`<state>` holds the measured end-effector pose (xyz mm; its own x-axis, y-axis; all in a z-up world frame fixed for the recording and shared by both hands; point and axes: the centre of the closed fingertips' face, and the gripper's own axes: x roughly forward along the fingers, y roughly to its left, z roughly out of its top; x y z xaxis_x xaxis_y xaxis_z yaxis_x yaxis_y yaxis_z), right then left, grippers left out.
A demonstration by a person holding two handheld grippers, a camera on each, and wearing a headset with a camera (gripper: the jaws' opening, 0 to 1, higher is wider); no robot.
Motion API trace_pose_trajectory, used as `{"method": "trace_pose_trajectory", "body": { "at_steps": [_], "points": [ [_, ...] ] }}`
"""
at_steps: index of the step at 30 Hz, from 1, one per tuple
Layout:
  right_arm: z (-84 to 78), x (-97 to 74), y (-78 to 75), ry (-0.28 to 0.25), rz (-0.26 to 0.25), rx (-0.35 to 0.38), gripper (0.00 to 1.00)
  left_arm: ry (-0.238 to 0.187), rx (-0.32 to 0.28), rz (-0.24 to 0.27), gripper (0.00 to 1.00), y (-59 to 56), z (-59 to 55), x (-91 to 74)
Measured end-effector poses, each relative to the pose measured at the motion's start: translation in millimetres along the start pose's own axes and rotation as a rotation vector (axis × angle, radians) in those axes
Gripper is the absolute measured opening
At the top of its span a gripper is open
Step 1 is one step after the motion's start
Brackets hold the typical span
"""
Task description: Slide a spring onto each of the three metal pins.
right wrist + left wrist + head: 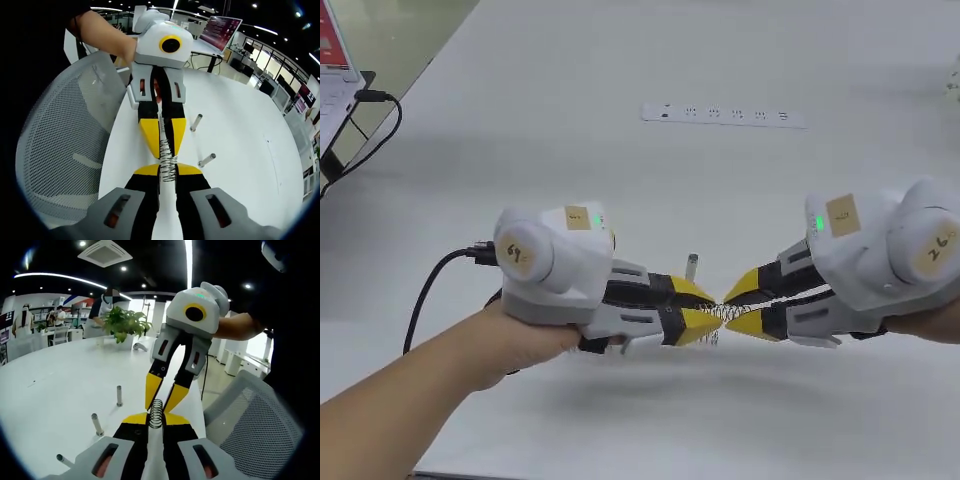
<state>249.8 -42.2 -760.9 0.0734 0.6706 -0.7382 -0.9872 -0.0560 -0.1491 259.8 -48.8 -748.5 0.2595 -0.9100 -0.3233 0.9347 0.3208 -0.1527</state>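
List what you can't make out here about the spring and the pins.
Head view: the spring is tiny, blurred, mostly covered by the jaws of the left gripper and right gripper.
Head view: one pin has its base hidden behind the left gripper.
Left gripper view: the nearest pin runs behind the gripper's body, so its tilt is unclear.
Right gripper view: both spring ends sit inside jaws, hiding its length.

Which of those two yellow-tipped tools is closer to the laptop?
Left. The left tool lies between the laptop and the right tool, well short of the laptop; the right tool faces it tip to tip, farther off, the spring between them.
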Motion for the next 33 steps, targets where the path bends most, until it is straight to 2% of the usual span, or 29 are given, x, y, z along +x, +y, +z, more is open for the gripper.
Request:
{"method": "trace_pose_trajectory", "body": {
  "at_steps": [9, 14, 33],
  "points": [
    [-1.5, -0.1, 1.7, 0.004, 0.010, -0.009, 0.09, 0.010, -0.001, -0.009, 0.02, -2.1, -1.7, -0.6],
    [-7.7, -2.6, 2.0, 0.014, 0.009, 0.003, 0.12, 0.009, -0.005, -0.010, 0.02, -1.9, -0.8, -3.7],
    [-12.1, -5.1, 5.7, -0.005, 0.004, 0.027, 0.08, 0.013, -0.001, -0.032, 0.02, -8.3, -1.5, -5.3]
  ]
}}
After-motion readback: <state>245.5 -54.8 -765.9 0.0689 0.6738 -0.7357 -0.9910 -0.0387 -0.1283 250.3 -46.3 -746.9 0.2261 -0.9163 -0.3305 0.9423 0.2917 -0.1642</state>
